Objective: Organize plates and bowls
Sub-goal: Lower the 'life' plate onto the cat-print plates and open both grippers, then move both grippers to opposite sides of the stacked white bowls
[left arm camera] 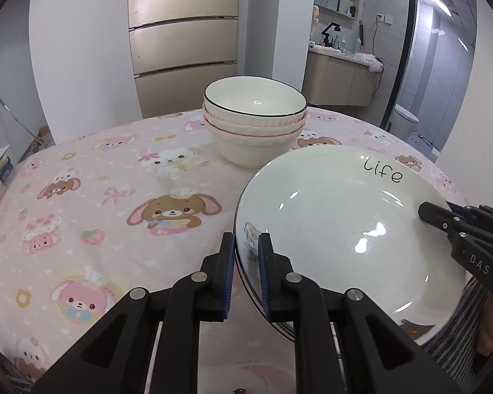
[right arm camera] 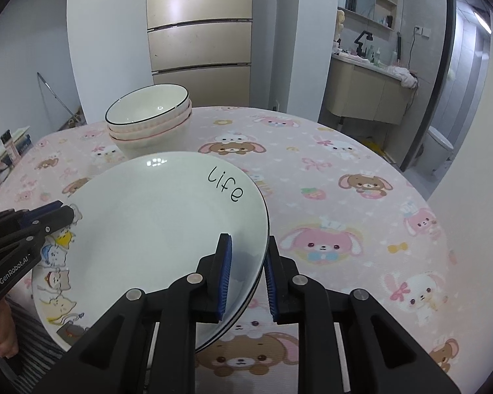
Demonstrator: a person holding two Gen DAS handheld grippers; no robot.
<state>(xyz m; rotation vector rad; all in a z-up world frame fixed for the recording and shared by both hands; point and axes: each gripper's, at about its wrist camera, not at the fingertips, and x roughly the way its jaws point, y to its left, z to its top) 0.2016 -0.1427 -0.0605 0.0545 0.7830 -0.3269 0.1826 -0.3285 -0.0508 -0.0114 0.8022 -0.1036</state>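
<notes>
Pink cartoon-printed cloth covers the counter (left arm camera: 115, 170). Between the two tools a white plate (left arm camera: 338, 229) lettered "life" is held tilted above the cloth. Left tool (left arm camera: 246, 239) is clamped narrow on its left rim; right tool (right arm camera: 248, 243) grips the opposite rim. Beyond the plate, ahead of both tools, stand the stacked bowls (left arm camera: 254, 121), three nested.
</notes>
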